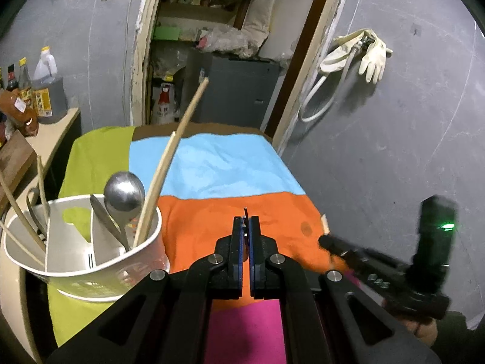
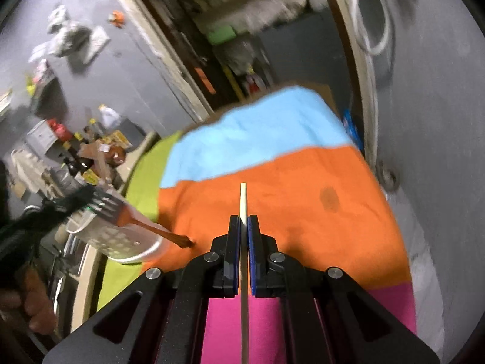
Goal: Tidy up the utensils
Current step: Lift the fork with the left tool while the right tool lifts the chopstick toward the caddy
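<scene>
Wooden chopstick between right jaws

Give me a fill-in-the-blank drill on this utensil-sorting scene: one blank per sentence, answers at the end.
1. The right gripper is shut on a pale wooden ____.
2. The left gripper is shut on a metal ____.
3. The spoon stands in the white holder with its bowl pointing ____.
4. The holder sits on the ____ strip of the cloth.
Missing words: chopstick; fork; up; green.
</scene>
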The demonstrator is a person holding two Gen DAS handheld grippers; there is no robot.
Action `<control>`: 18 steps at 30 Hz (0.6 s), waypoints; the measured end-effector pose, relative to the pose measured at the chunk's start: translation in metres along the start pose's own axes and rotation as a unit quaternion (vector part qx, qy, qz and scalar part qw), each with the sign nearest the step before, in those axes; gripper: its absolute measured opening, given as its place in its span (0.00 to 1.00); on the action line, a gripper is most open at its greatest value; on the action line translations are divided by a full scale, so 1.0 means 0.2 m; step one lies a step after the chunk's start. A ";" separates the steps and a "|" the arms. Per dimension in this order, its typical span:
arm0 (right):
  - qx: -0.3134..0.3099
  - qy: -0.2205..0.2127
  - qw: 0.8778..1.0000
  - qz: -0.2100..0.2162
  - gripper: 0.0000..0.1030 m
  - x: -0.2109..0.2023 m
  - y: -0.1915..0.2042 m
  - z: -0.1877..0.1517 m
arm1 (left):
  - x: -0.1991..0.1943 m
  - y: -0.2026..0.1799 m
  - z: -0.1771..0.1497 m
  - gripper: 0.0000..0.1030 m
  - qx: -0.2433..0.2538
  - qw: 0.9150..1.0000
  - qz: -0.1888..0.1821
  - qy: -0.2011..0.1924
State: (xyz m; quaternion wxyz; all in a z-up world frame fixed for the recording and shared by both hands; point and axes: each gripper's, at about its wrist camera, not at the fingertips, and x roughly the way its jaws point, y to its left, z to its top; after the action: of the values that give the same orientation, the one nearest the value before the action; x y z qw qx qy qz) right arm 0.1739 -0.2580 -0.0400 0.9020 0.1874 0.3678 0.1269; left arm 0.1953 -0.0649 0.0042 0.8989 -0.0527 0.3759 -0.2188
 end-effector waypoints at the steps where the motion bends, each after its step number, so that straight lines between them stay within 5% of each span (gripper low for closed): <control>1: -0.010 -0.010 1.000 0.001 0.03 -0.02 0.03 0.01 | 0.01 0.01 -0.01 0.01 -0.004 1.000 0.000 0.003; 18: -0.093 -0.165 0.981 0.051 0.03 -0.22 0.38 0.23 | -0.32 0.03 0.13 0.00 -0.019 0.999 -0.024 -0.032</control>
State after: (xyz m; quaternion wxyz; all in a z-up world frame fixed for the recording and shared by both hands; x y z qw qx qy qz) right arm 0.1685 -0.2163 0.0501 0.9561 0.1397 0.1908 0.1732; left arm 0.1762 -0.0344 0.0627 0.9039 -0.0860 0.3492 -0.2316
